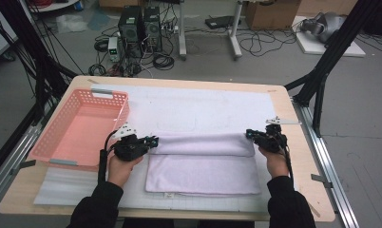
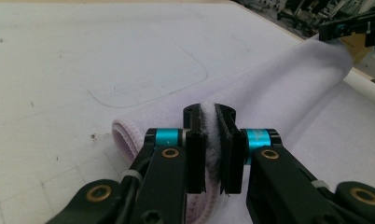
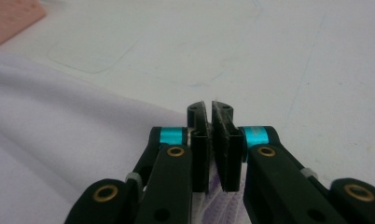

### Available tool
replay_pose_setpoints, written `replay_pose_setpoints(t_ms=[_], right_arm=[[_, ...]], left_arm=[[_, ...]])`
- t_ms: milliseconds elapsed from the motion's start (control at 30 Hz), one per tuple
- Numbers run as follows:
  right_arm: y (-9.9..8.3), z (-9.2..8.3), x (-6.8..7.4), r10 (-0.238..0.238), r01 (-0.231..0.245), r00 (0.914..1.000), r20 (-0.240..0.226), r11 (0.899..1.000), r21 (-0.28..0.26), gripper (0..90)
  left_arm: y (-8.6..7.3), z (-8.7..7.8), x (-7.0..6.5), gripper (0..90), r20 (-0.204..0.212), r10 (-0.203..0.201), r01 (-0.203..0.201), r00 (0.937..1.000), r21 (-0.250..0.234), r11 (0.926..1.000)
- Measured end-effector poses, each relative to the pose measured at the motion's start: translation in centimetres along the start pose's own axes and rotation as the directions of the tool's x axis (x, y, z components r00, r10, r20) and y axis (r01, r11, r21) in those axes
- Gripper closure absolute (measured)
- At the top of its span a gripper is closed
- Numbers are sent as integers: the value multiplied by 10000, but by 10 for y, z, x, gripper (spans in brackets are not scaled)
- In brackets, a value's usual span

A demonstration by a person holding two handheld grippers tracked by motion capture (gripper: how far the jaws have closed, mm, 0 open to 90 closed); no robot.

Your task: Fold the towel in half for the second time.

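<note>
on the table (image 1: 293,156), towel (image 1: 203,166) folding, left gripper (image 1: 152,141), right gripper (image 1: 250,134) (both pinching its edge)

even, soft overhead light, faint shadows; gripper views blur close up and far off.

The left gripper (image 2: 210,154) has its 2 black jaws clamped on a fold of the pale lilac towel (image 2: 288,102), cloth squeezed between the pads. The towel's rolled edge runs away toward the other gripper (image 2: 351,28) at the top right. White table cover (image 2: 83,70) lies beneath.
</note>
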State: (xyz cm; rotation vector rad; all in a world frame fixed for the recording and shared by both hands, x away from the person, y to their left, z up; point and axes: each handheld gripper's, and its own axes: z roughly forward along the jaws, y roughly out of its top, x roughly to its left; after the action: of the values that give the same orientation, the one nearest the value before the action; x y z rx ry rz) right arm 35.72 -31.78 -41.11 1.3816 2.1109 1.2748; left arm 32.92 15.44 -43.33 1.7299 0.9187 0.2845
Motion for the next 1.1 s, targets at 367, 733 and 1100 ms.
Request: replay_pose_setpoints(t_ms=[367,733,1100], right_arm=[[-31,-36,6,-88,70,9997,-231,9969,-778,864],[-51,-68,28,-296,245,9985,-467,9941,-1061,864],[-76,-92,46,-509,443,9954,-811,9957,-817,864]], left_arm=[[-5,-16,-14,835,281,235,-234,9993,-38,9997],[-20,-37,-39,834,593,687,-694,9959,103,9975],[-37,-64,-56,833,819,764,-789,9937,277,9965]])
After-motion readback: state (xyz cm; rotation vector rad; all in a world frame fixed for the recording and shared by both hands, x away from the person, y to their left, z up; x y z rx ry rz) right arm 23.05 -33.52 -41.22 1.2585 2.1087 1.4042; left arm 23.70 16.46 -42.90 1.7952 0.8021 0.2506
